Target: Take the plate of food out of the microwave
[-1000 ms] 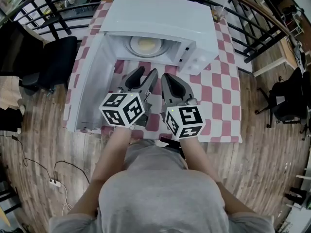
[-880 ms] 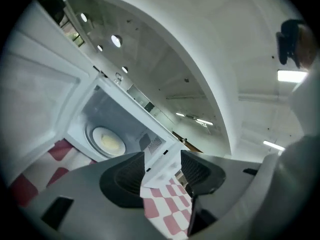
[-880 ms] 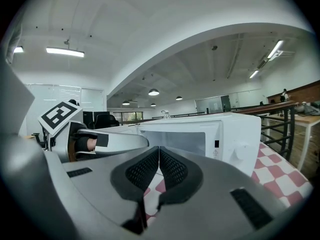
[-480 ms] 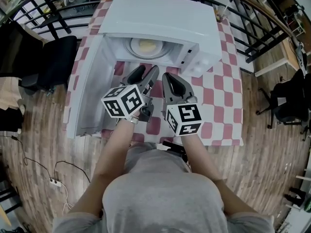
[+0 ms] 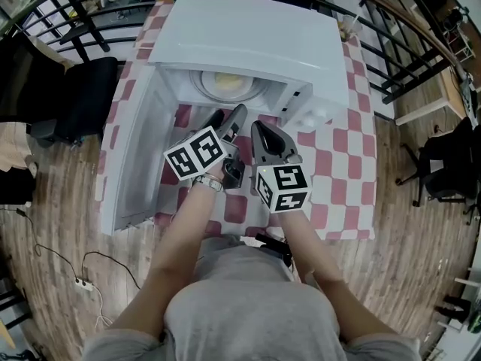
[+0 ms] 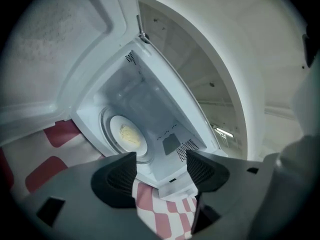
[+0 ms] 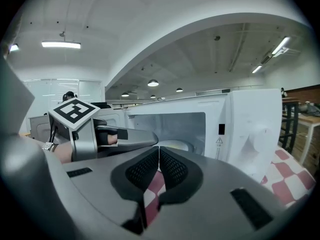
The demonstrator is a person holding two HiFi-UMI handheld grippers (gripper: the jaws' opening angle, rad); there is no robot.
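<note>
A white microwave (image 5: pixel 248 40) stands on the table with its door (image 5: pixel 135 156) swung open to the left. Inside on the turntable sits a pale plate with yellowish food (image 5: pixel 231 85), also seen as the plate (image 6: pixel 127 135) and the plate (image 7: pixel 175 145). My left gripper (image 5: pixel 227 116) hovers just before the oven mouth, tilted; its jaws are opening with nothing between them (image 6: pixel 160 161). My right gripper (image 5: pixel 263 130) sits beside it on the right, shut and empty (image 7: pixel 159 156). Both are short of the plate.
A red-and-white checked cloth (image 5: pixel 338 164) covers the table. The open door walls off the left side. A black chair (image 5: pixel 83 96) stands at the left and a dark railing (image 5: pixel 391 36) behind. Cables (image 5: pixel 83 280) lie on the wooden floor.
Both grippers have moved forward toward the microwave opening. The left gripper has rolled to a tilt and its jaws have spread wider. The right gripper stayed shut.
</note>
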